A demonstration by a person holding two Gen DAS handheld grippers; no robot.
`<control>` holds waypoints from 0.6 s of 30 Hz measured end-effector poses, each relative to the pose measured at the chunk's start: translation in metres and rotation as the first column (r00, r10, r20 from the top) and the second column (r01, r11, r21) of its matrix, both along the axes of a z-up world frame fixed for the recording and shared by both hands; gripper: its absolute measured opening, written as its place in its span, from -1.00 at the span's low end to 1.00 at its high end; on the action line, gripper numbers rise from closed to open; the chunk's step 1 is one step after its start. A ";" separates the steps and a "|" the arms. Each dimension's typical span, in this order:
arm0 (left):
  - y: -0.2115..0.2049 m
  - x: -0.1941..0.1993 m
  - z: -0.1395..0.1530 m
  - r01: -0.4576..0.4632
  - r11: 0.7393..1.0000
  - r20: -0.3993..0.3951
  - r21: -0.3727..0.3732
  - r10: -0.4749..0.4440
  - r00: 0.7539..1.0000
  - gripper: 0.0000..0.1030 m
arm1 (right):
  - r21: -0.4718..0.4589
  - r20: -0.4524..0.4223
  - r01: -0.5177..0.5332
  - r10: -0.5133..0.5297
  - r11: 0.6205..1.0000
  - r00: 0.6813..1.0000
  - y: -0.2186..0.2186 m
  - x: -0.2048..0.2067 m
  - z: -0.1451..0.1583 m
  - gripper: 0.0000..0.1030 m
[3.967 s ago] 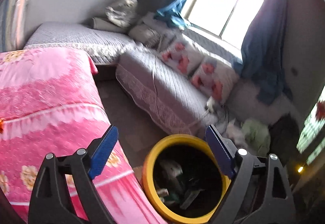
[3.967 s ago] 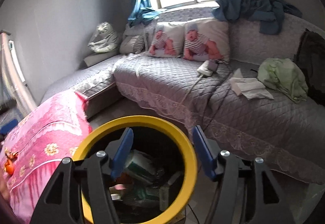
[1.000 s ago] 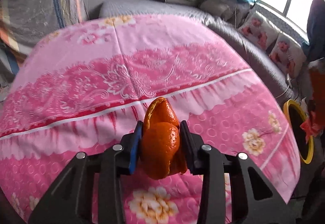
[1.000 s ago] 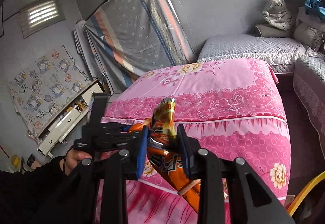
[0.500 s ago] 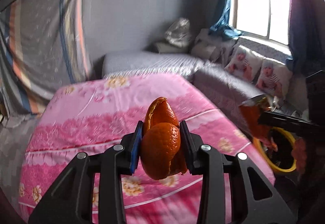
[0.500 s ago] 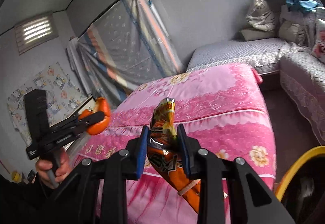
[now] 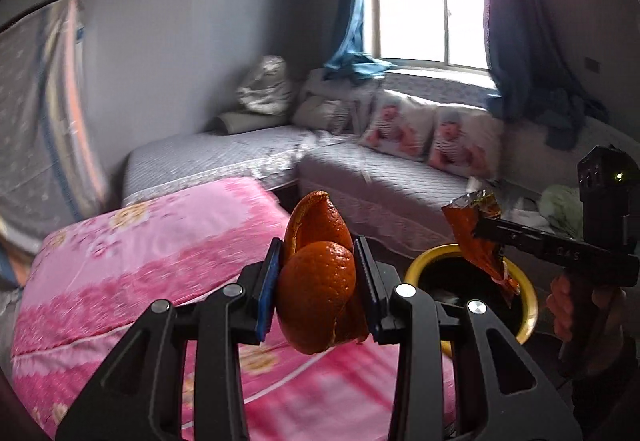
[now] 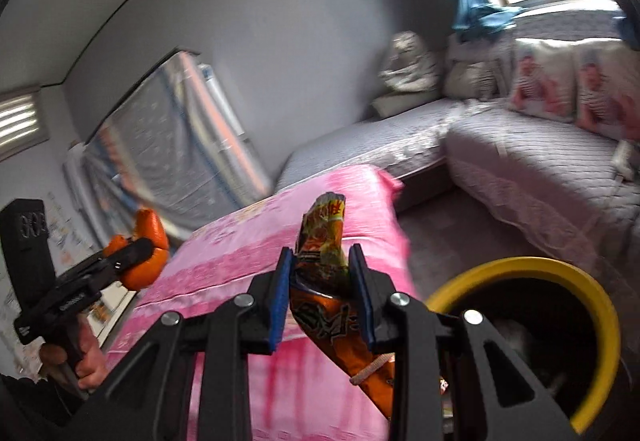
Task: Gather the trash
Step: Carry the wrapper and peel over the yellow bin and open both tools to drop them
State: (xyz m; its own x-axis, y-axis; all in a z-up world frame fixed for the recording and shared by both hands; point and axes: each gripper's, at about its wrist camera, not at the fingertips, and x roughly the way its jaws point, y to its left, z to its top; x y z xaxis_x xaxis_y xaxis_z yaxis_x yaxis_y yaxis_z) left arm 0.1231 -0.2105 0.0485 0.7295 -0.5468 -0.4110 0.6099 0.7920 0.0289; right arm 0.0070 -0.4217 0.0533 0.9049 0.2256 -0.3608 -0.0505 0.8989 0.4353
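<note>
Both claws neared yellow bin (image 7: pixel 524 315) holding trash.

One orange peel (image 7: pixel 318 285), one wrapper (image 8: pixel 324 281), one bin (image 8: pixel 600 305), two baby pillows (image 7: pixel 400 129).

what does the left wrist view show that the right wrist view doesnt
Only the left wrist view: the window frame, a green cloth on the sofa, and the right gripper from the side.

Only the right wrist view: a wall vent and the left gripper from the side.

Both: orange peel, snack wrapper, yellow-rimmed bin, pink cloth, grey sofa.
</note>
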 end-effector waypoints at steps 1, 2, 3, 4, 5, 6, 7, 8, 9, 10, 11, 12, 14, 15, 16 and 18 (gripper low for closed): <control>-0.013 -0.003 -0.001 0.024 1.000 0.005 0.007 -0.024 1.000 -0.34 | 0.003 -0.005 0.027 -0.027 1.000 1.000 -0.010 -0.006 -0.004 -0.48; -0.025 -0.004 -0.001 0.046 0.999 0.007 0.012 -0.046 0.999 -0.34 | 0.003 -0.010 0.048 -0.048 0.999 0.999 -0.017 -0.010 -0.007 -0.48; -0.033 -0.006 -0.002 0.060 0.998 0.007 0.016 -0.061 0.998 -0.34 | 0.001 -0.015 0.072 -0.072 0.997 0.997 -0.024 -0.014 -0.011 -0.48; -0.046 -0.007 -0.003 0.084 0.996 0.005 0.023 -0.085 0.996 -0.34 | -0.009 -0.023 0.104 -0.105 0.994 0.994 -0.031 -0.020 -0.015 -0.48; -0.058 -0.008 -0.005 0.106 0.994 0.001 0.027 -0.106 0.994 -0.34 | -0.017 -0.030 0.133 -0.133 0.991 0.991 -0.038 -0.023 -0.019 -0.48; -0.065 -0.009 -0.007 0.118 0.993 0.000 0.030 -0.118 0.993 -0.34 | -0.022 -0.036 0.154 -0.154 0.988 0.987 -0.042 -0.026 -0.023 -0.47; -0.077 -0.008 -0.011 0.134 0.990 -0.007 0.037 -0.133 0.991 -0.33 | -0.024 -0.053 0.191 -0.192 0.981 0.980 -0.050 -0.030 -0.029 -0.47; -0.085 -0.007 -0.014 0.146 0.989 -0.018 0.039 -0.145 0.989 -0.33 | -0.019 -0.063 0.214 -0.214 0.977 0.975 -0.055 -0.032 -0.034 -0.47; -0.097 -0.003 -0.020 0.170 0.985 -0.044 0.038 -0.168 0.985 -0.33 | -0.010 -0.071 0.230 -0.230 0.973 0.971 -0.060 -0.033 -0.039 -0.47; -0.110 0.002 -0.027 0.195 0.980 -0.076 0.033 -0.192 0.978 -0.33 | 0.006 -0.085 0.251 -0.250 0.968 0.965 -0.067 -0.036 -0.045 -0.47; -0.122 0.006 -0.035 0.215 0.976 -0.105 0.030 -0.211 0.972 -0.33 | 0.014 -0.098 0.272 -0.270 0.962 0.958 -0.073 -0.037 -0.050 -0.47; -0.130 0.012 -0.042 0.229 0.973 -0.125 0.024 -0.224 0.966 -0.32 | 0.012 -0.110 0.298 -0.295 0.955 0.949 -0.077 -0.038 -0.054 -0.47; -0.153 0.021 -0.059 0.268 0.963 -0.176 0.025 -0.259 0.950 -0.32 | -0.005 -0.138 0.357 -0.354 0.934 0.925 -0.085 -0.042 -0.062 -0.47; -0.160 0.025 -0.066 0.273 0.962 -0.191 0.030 -0.262 0.946 -0.31 | 0.003 -0.155 0.370 -0.365 0.929 0.918 -0.089 -0.041 -0.066 -0.47; -0.170 0.028 -0.075 0.279 0.960 -0.217 0.035 -0.265 0.939 -0.31 | 0.015 -0.166 0.376 -0.368 0.926 0.915 -0.093 -0.040 -0.069 -0.47; -0.183 0.035 -0.089 0.292 0.956 -0.270 0.029 -0.273 0.923 -0.31 | 0.034 -0.198 0.397 -0.384 0.917 0.902 -0.102 -0.041 -0.078 -0.47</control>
State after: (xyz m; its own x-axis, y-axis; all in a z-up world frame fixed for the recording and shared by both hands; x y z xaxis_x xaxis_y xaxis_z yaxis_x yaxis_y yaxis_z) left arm 0.1585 -0.3933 -0.0405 0.4115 -0.6789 -0.6081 0.8012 0.5874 -0.1137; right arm -0.0341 -0.5235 -0.0242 0.8454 -0.1007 -0.5246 0.3847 0.7961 0.4672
